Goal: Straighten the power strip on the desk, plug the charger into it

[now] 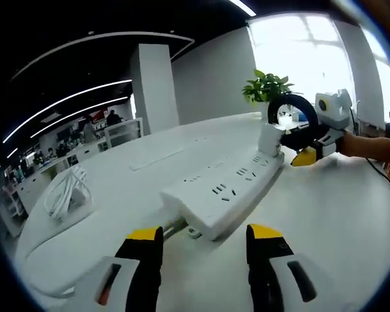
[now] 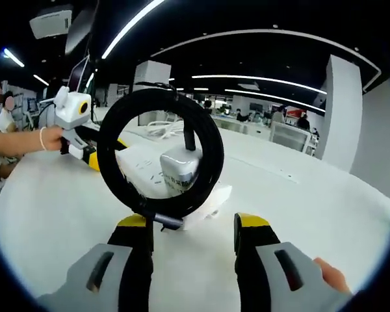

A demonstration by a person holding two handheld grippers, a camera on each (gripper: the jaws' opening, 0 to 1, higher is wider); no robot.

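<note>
Now the strip [image 1: 222, 188] lies flat on the white desk [image 1: 325, 227], with the charger [image 2: 180, 168] standing on its far end under a black cable coil [image 2: 157, 153]. Left gripper [image 1: 205, 242] and right gripper [image 2: 192, 231] both have jaws apart, holding nothing.

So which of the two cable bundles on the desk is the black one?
The black coiled cable, standing up at the white charger on the power strip. The other bundle is white, lying loose at the desk's far side.
</note>
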